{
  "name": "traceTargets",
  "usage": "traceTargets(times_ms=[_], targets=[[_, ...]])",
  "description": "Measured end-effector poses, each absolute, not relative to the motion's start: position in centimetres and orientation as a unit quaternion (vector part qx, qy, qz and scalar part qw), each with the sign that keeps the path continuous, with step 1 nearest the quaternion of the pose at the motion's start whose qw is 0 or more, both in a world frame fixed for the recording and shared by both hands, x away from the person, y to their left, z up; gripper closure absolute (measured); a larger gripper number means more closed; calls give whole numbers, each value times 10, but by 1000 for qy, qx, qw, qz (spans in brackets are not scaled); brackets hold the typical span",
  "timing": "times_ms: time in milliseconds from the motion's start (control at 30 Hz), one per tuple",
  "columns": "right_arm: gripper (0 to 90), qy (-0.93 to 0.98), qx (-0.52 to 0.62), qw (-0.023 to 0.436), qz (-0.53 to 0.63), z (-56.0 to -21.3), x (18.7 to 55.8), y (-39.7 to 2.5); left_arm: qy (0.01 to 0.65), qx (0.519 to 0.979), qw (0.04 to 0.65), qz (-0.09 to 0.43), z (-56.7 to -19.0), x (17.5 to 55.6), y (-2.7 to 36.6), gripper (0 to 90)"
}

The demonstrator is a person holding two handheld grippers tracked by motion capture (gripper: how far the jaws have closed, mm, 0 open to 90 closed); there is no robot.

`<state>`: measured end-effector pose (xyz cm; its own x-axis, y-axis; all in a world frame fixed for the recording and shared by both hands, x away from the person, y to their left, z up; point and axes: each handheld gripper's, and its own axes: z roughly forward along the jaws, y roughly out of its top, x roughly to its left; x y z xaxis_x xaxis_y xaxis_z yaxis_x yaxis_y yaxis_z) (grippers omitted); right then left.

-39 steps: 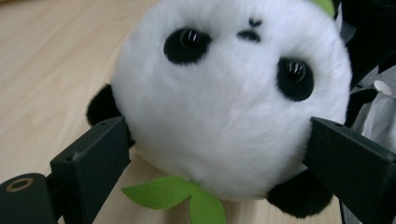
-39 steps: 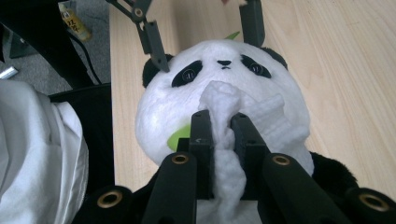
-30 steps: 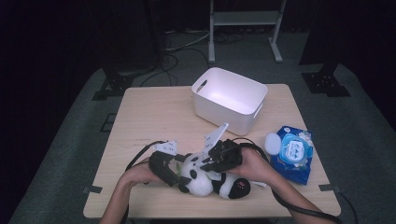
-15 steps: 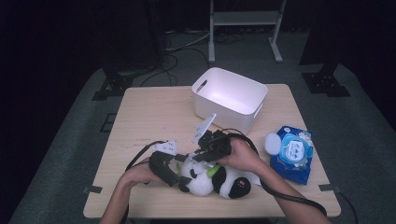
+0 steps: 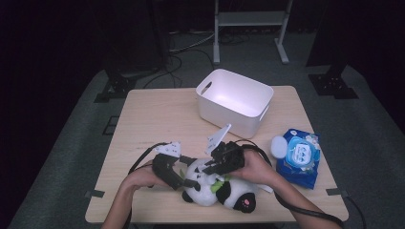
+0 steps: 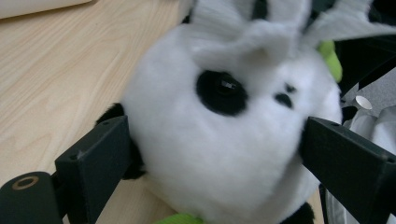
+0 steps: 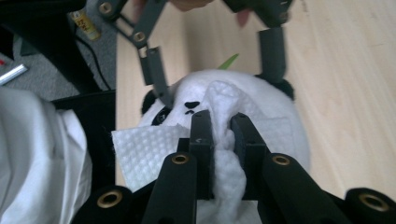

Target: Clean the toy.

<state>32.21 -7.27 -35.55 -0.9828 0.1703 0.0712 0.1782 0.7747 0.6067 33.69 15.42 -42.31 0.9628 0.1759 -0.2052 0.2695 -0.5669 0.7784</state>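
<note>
**Panda's head held while a wipe presses on it**

A plush panda (image 5: 217,190) lies on its side near the front edge of the pale wooden table (image 5: 153,119), its fur soft and fluffy, white on the round head and belly, black on the ears, eye patches and limbs, with a bit of bright green felt at the neck. The left gripper (image 5: 184,180) has its two flat black jaws spread wide around the rounded head, one pressing into the fur on each side, so the head is clamped between them. The right gripper (image 5: 213,168) comes in from above; its jaws are pinched together on a bunched white tissue (image 7: 224,140), a dimpled, quilted sheet that rests against the top of the panda's head.

Behind them stands a white plastic bin (image 5: 235,101), rectangular with rounded corners and cut-out handles. To the right lies a blue, glossy pack of wipes (image 5: 300,156), with a small white oval lid (image 5: 278,146) just beside it.
</note>
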Motion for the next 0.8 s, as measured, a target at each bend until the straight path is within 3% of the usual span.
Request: traceTargets(times_ms=[200,600,800], targets=[[797,-948,-74,5,-309,-354,311,-67,118,882,452,-67,-426,336,154,87],[797,-954,-75,-17,-288,-355,324,-35,114,882,452,-64,-426,335,155,116],[797,-952,-98,-35,-289,-355,335,-49,110,886,447,-60,-426,334,155,117]])
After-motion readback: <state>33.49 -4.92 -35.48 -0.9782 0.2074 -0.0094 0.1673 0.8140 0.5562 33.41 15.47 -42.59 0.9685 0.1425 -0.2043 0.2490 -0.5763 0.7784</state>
